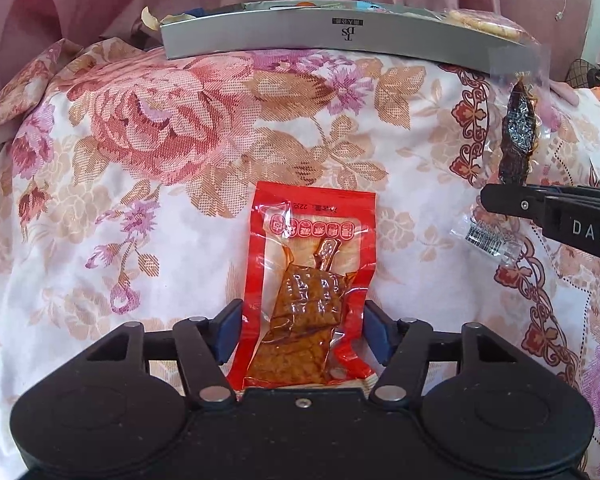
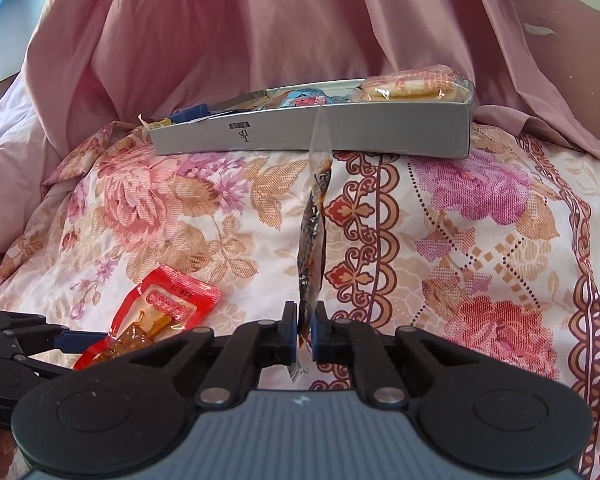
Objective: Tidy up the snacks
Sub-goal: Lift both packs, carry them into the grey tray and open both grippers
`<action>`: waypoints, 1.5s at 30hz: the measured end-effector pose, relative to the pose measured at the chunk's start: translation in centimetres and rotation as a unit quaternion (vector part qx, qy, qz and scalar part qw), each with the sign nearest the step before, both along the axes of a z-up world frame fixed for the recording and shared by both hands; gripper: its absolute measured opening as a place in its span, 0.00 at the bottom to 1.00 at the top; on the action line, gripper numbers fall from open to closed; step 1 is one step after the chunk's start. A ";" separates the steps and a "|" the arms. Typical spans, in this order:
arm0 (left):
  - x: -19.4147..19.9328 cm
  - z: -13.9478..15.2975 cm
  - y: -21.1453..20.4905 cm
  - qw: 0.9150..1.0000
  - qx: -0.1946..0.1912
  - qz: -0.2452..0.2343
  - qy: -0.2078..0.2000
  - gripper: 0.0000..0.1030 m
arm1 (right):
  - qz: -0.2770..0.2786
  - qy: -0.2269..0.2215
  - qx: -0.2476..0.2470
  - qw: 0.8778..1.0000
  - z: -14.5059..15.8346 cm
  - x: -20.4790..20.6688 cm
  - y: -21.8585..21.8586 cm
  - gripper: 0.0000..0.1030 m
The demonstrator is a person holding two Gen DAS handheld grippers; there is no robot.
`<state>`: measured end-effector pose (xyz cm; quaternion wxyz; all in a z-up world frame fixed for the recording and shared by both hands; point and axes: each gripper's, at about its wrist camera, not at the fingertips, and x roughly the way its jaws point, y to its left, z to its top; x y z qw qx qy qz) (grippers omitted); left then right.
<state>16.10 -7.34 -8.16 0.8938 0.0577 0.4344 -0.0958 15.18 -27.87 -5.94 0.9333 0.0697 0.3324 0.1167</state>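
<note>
1. Centre of the right wrist view: a slim clear plastic packet with a dark dried fish inside (image 2: 312,240) stands almost upright, clenched at its lower end between the blue pads of the right gripper (image 2: 305,326). It's off the bedspread, and its clear top edge overlaps the box front in the picture.
2. Same packet from the left wrist view, at the right edge (image 1: 516,132): the black fingers come in from the right and pinch it low, with the barcode tail hanging beneath.
3. Lower middle of the left wrist view: a red plastic pouch with a clear window showing brown tofu pieces (image 1: 308,284) lies flat on the bed. The left gripper (image 1: 304,330) straddles its near half, a blue pad on either side. The jaws look released; I see a sliver of gap at each pad, so no squeeze yet.
4. Top of both views: a shallow grey cardboard box with a printed logo (image 2: 380,130), already holding snacks. A clear-wrapped pack of round pale biscuits (image 2: 412,86) sits at its right end, with a blue-wrapped item beside it.
5. Everything rests on a floral pink-and-tan bedspread (image 2: 460,220), with pink fabric heaped behind the box.
6. My read: mid-collection. The fish packet is picked and ready to carry; the red pouch is lined up for a grasp.
7. Next move, as I judge it: carry the fish packet forward over the box rim and let go above a free spot left of the biscuits. The left jaws need to close on the pouch.
</note>
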 end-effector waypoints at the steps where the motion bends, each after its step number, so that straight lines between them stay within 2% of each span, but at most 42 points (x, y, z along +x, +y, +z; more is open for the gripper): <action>1: -0.1 0.1 0.0 1.000 0.000 0.000 -0.003 0.60 | 0.000 -0.002 0.000 1.000 0.0 0.0 0.0 0.08; 6: -0.6 0.8 -0.2 1.000 0.003 -0.003 -0.022 0.52 | 0.009 -0.013 -0.010 1.000 0.3 -0.3 0.3 0.07; 19: -1.5 1.9 0.3 0.999 -0.025 0.015 -0.045 0.49 | 0.014 -0.048 -0.031 0.998 1.2 -0.9 0.7 0.07; 23: -2.2 3.1 0.3 0.997 -0.031 0.026 -0.071 0.49 | 0.018 -0.068 -0.039 0.997 1.7 -1.2 1.0 0.07; 30: -2.3 7.0 0.3 0.988 -0.066 0.045 -0.129 0.50 | 0.027 -0.121 -0.048 0.991 3.6 -2.3 1.7 0.07; 34: -0.9 9.4 -0.5 0.985 -0.080 0.049 -0.146 0.50 | 0.026 -0.159 -0.064 0.985 5.3 -2.1 2.0 0.06; 37: 1.2 11.2 -1.2 0.983 -0.086 0.051 -0.155 0.50 | 0.021 -0.189 -0.057 0.980 7.2 -1.1 1.8 0.06; 42: 5.3 14.2 -2.0 0.978 -0.088 0.057 -0.182 0.50 | 0.005 -0.238 -0.025 0.971 10.6 3.1 1.2 0.06; 45: 8.0 15.5 -2.2 0.975 -0.086 0.067 -0.193 0.50 | -0.004 -0.247 -0.011 0.969 11.2 5.8 0.5 0.06</action>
